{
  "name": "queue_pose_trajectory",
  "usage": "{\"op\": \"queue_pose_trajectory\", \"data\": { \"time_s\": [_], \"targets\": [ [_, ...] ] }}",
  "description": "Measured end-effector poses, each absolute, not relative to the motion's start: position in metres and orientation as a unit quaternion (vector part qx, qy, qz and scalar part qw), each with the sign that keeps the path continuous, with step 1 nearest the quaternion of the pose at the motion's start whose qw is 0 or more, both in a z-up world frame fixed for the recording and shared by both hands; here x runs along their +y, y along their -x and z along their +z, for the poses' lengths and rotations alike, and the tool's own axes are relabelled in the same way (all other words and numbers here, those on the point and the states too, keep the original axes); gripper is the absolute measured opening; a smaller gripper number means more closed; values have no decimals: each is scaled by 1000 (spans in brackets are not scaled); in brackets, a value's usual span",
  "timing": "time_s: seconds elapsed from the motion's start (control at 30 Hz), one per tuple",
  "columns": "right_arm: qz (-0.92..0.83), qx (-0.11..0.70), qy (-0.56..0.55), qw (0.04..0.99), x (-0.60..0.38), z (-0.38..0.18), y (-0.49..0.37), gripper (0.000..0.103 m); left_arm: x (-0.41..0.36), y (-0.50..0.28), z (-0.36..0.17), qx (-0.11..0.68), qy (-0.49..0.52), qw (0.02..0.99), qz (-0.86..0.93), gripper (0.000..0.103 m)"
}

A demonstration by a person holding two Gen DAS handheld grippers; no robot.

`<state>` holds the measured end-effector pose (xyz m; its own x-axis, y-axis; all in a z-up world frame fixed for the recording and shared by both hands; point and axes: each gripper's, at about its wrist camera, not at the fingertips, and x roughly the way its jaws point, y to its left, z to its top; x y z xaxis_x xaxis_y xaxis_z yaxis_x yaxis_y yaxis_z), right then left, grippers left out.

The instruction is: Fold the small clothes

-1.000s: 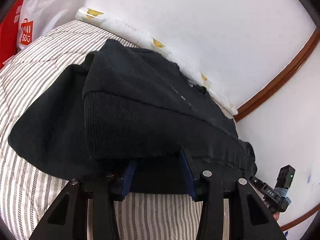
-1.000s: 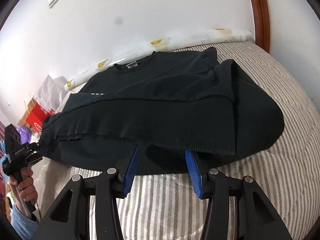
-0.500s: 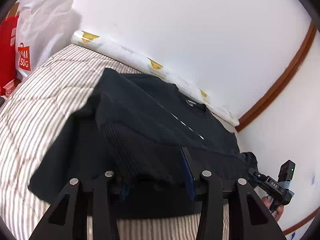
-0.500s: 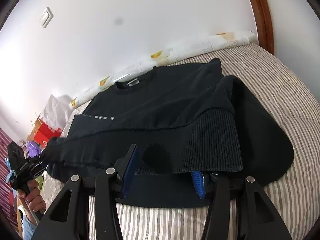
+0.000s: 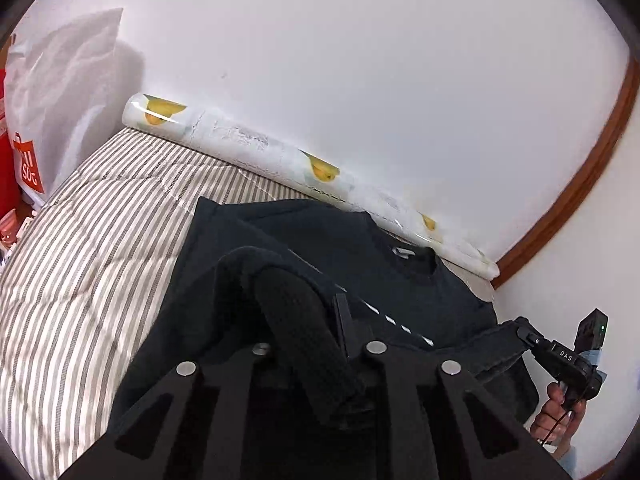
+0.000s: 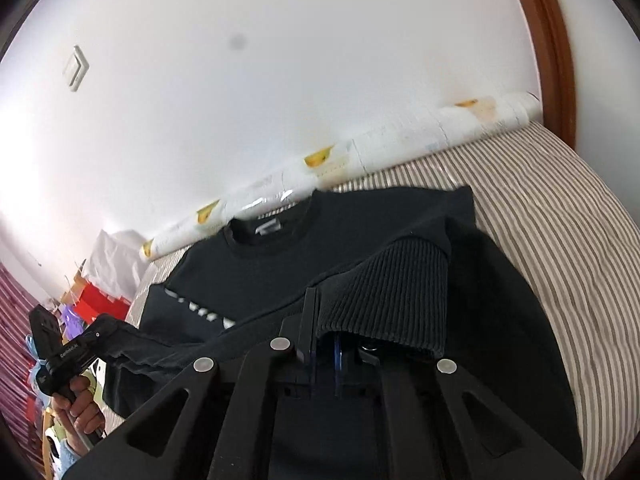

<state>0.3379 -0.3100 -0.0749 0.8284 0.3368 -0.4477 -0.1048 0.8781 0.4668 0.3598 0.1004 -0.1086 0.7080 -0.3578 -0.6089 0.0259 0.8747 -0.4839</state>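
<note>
Left wrist view: both grippers pinched the black sweatshirt [image 5: 420, 280] hem.
Right gripper [image 5: 524, 330], jaws clamped on cloth, read "DAS"; left gripper [image 5: 316, 320], jaws closing on the ribbed hem.

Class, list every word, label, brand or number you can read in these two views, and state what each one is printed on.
"DAS": on the body of the right gripper, in the left wrist view.
Partly legible, about "SOC": on the red-and-white shopping bag.
White lettering on the black sweater's chest: folded over, unreadable.
White neck label: too small.
Lettering on the left gripper: blurred.
</note>
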Motion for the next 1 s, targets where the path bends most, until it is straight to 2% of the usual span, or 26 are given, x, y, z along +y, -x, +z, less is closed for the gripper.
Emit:
{"op": "queue_pose_trajectory", "data": {
  "time_s": [0.1,0.17,0.2,0.23,0.27,0.3,0.33,0.5,0.67,1.0],
  "targets": [
    [113,275,-227,928,-311,-76,-358,10,102,-371,-113,382,228,891,-94,31],
    [116,287,-226,923,-312,-78,-367,18,102,-371,-112,373,230,893,-100,40],
    [117,281,-221,927,-311,-76,-367,26,102,-370,-112,367,232,895,-104,42],
    [115,267,-215,932,-312,-74,-364,38,102,-367,-110,359,235,896,-111,49],
    [112,257,-210,937,-312,-72,-361,46,101,-367,-109,355,236,897,-114,55],
    [111,236,-204,943,-312,-67,-355,59,100,-366,-107,351,234,899,-116,57],
    [115,223,-202,947,-312,-63,-351,61,98,-365,-105,347,231,901,-118,57],
    [108,214,-191,952,-314,-50,-343,61,101,-356,-94,330,242,905,-118,60],
    [79,237,-172,953,-319,-53,-336,61,115,-336,-84,305,253,912,-109,71],
    [62,267,-140,952,-319,-65,-315,61,120,-320,-91,335,198,920,-56,71]
  ]
}}
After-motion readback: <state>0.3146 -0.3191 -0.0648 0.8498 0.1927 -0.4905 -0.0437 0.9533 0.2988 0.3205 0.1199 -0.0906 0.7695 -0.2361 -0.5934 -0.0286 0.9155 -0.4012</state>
